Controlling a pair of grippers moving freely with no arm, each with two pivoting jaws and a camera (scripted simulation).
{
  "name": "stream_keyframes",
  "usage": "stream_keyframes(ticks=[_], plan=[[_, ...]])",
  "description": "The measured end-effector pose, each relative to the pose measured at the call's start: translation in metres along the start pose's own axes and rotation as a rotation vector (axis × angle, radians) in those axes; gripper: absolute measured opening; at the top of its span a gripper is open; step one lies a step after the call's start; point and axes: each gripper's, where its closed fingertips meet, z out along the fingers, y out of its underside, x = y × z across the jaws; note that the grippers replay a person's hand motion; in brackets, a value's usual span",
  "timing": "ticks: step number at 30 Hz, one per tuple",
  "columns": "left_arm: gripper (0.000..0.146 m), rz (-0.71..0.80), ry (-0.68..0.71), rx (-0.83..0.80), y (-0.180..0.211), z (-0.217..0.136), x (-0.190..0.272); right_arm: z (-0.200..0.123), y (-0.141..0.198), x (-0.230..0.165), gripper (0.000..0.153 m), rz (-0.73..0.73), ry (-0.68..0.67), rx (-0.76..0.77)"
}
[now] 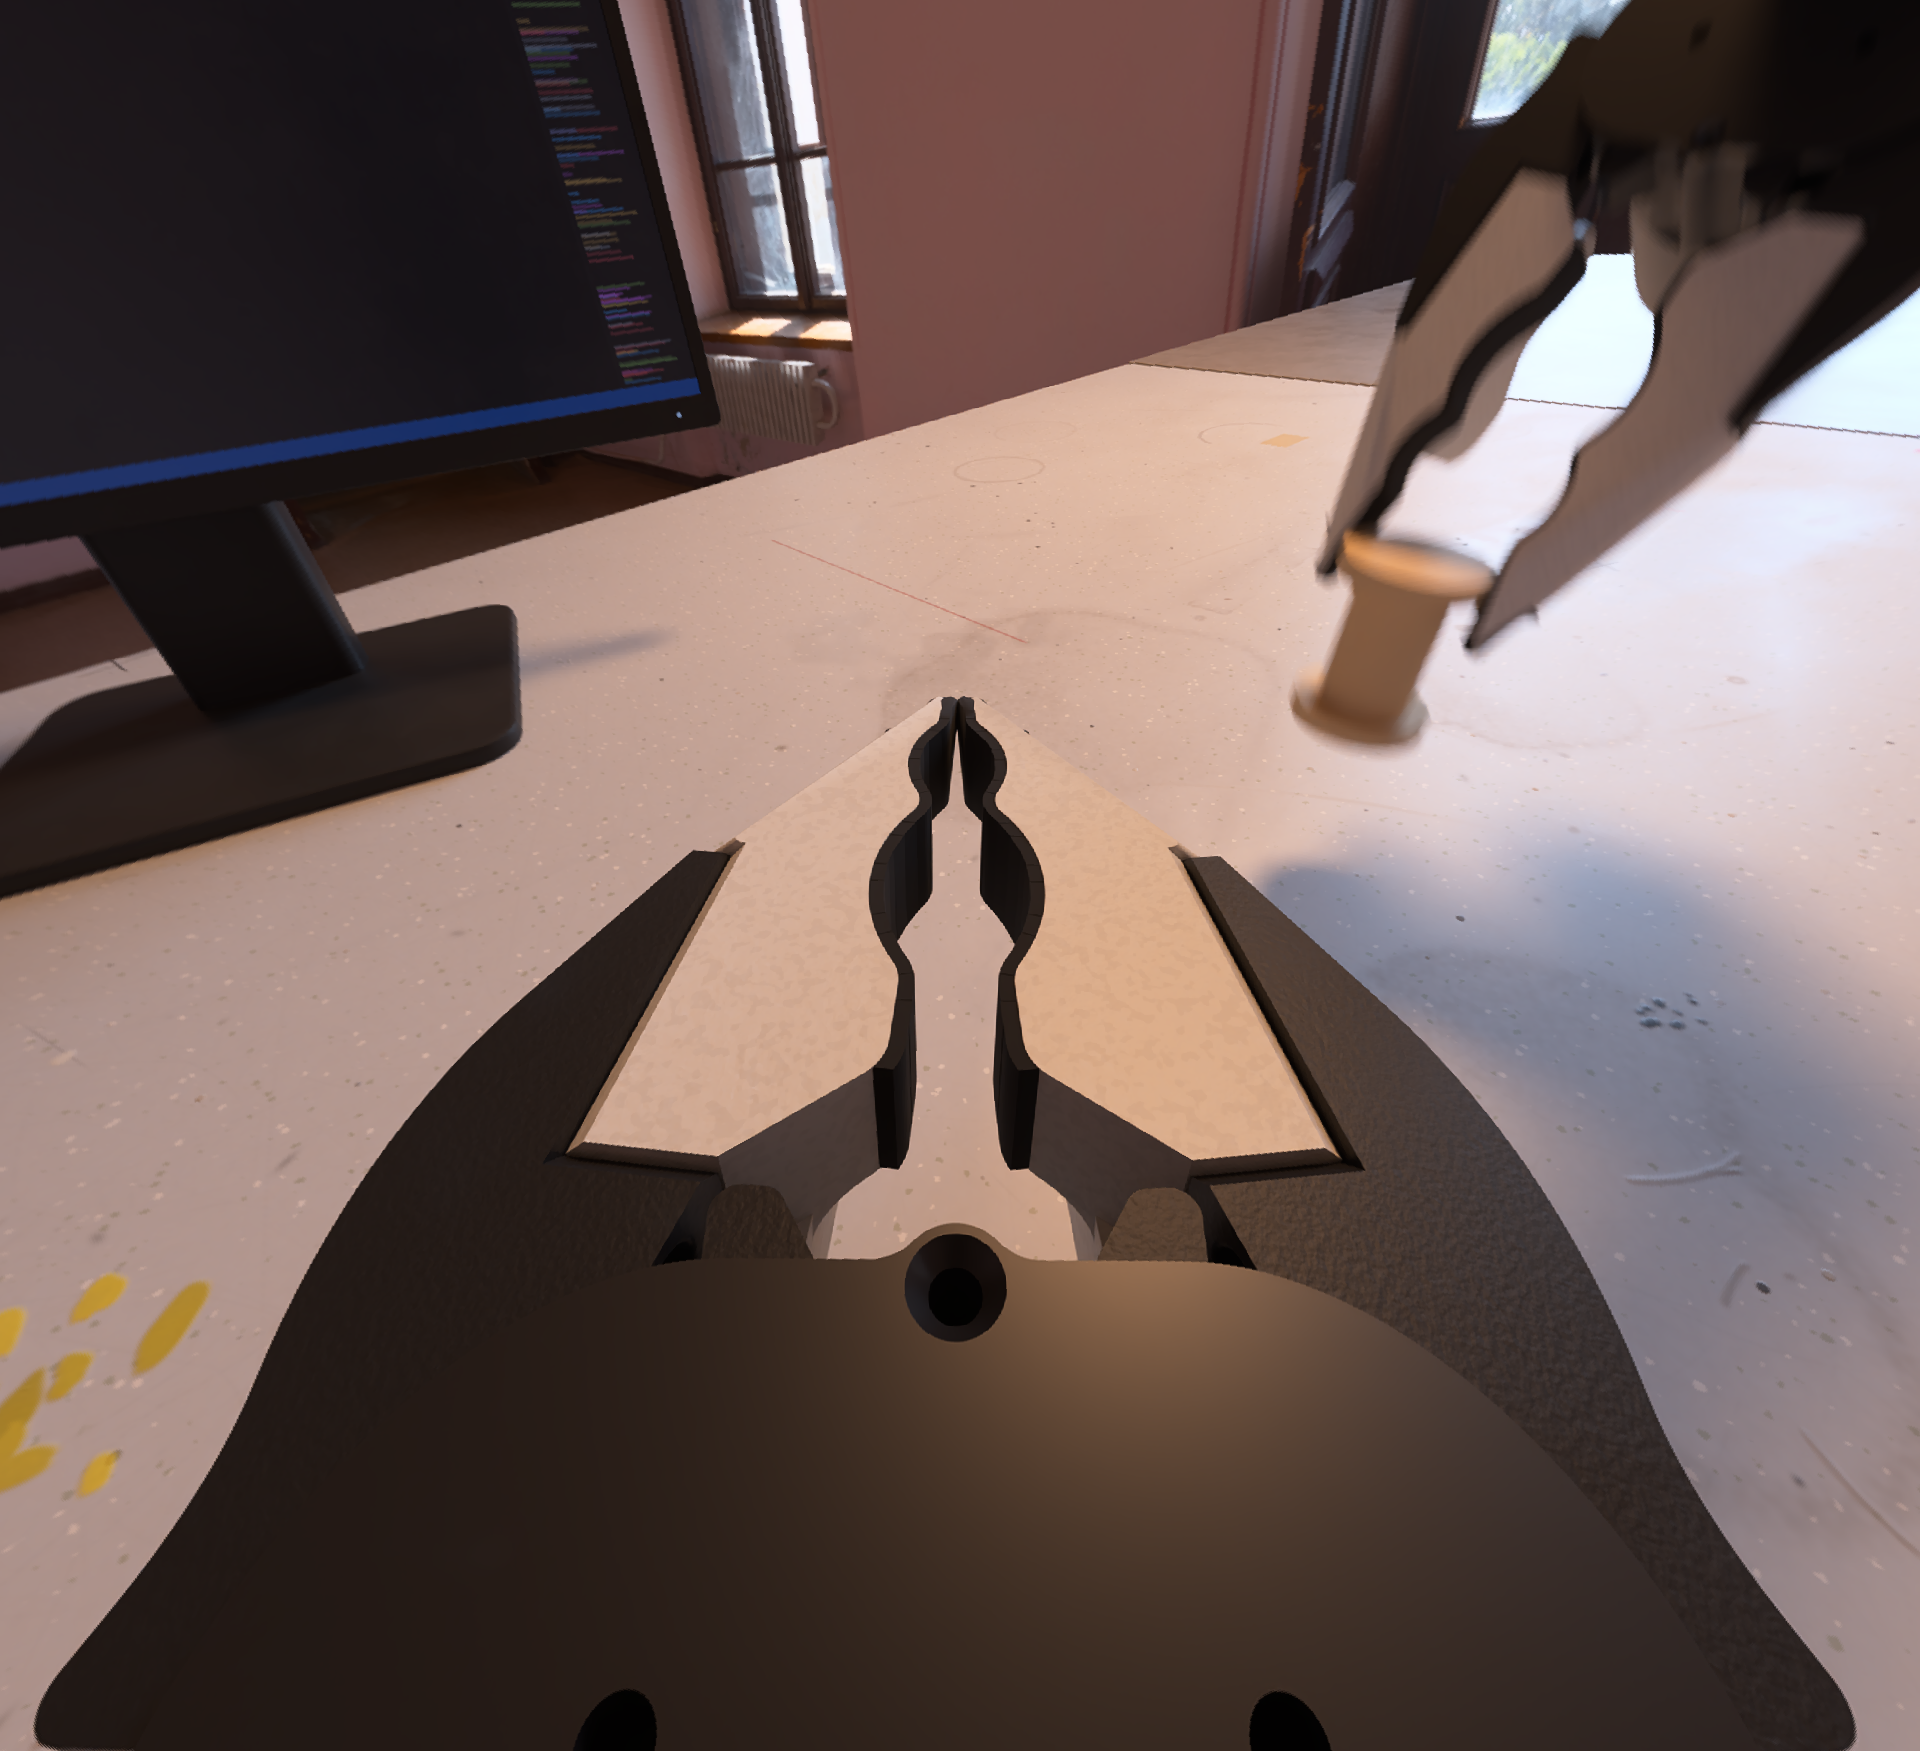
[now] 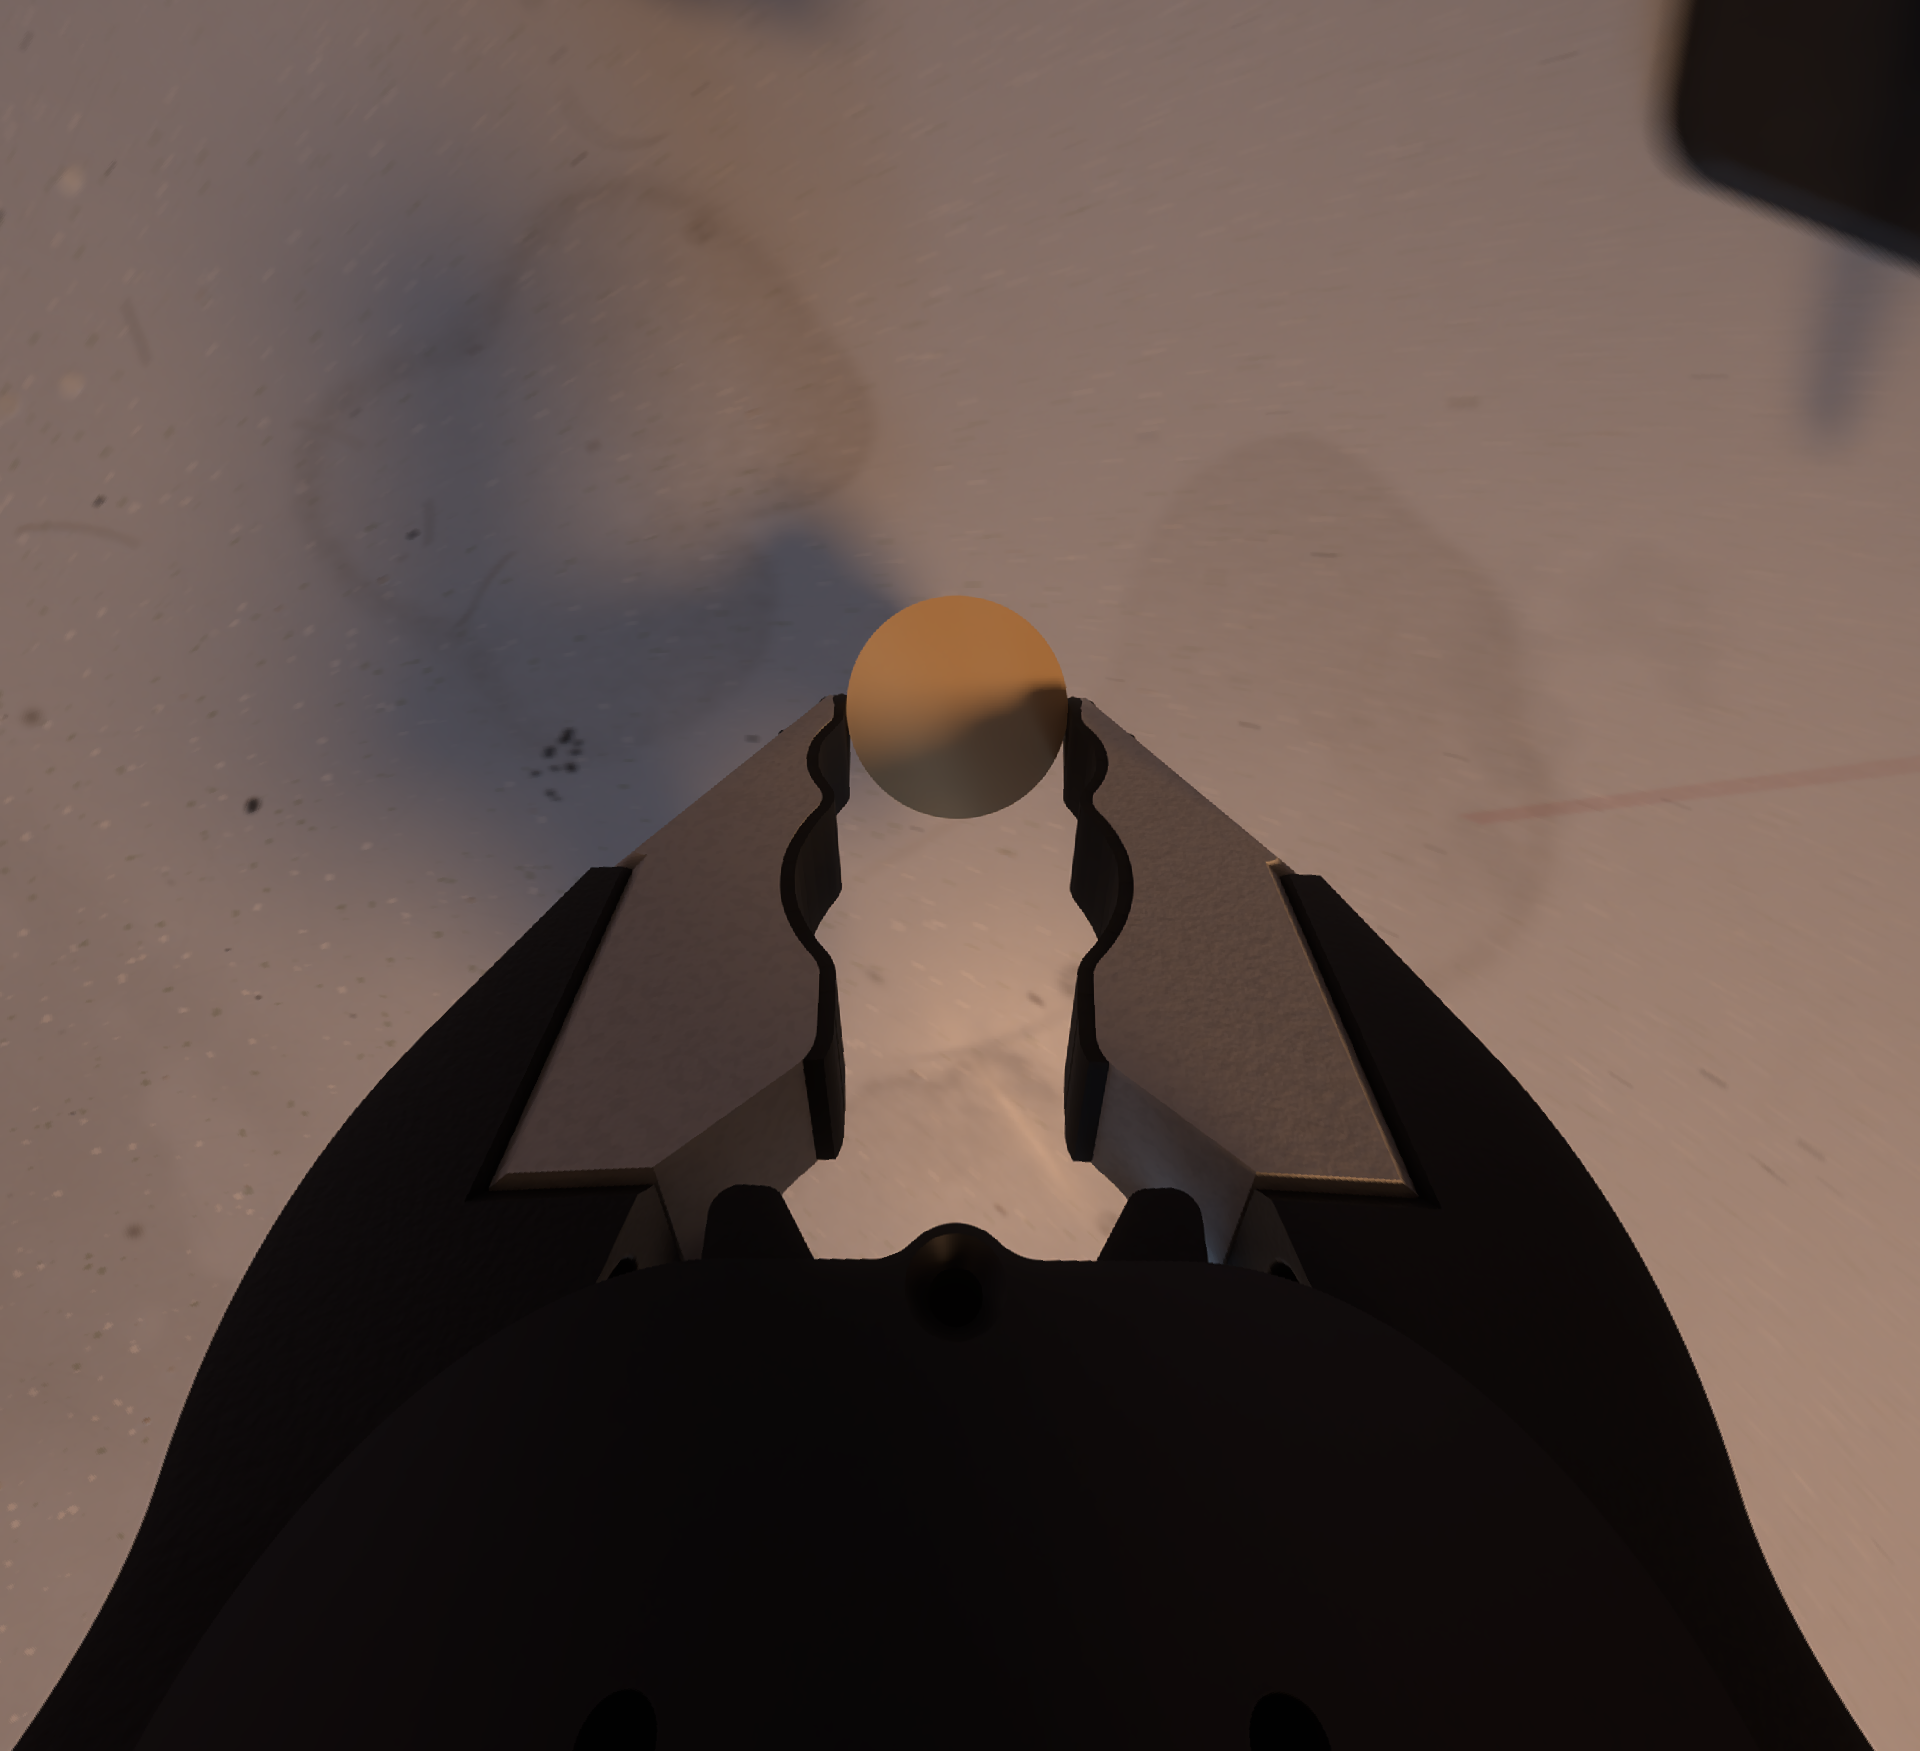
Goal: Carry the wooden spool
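The wooden spool (image 1: 1369,647) is pale wood with a round flange at each end. It is at the right of the left wrist view, tilted slightly. My right gripper (image 1: 1413,587) comes down from the upper right, shut on the spool's top flange. In the right wrist view I look down on that flange as a round disc (image 2: 956,662), and both fingertips of my right gripper (image 2: 956,709) touch its sides. The spool's lower flange seems just above the table; I cannot tell if it touches. My left gripper (image 1: 954,706) is shut and empty, low over the table, left of the spool.
A dark monitor (image 1: 312,143) on a black base (image 1: 260,725) stands at the left; the base's corner shows in the right wrist view (image 2: 1808,39). The speckled white table (image 1: 1143,517) has yellow paint marks (image 1: 94,1369) near its front left. Windows and a pink wall lie behind.
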Motion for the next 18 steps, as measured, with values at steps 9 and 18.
stream_keyframes(ticks=[9, 18], plan=[[0.0, -0.034, -0.011, 0.018, -0.001, -0.001, -0.004, -0.12, 0.073, 0.156, 0.041, 0.26, 0.403, -0.14], [0.0, -0.037, -0.02, 0.0, 0.005, 0.001, -0.008, -0.063, 0.156, 0.148, 0.041, 0.413, 0.218, -0.343]])
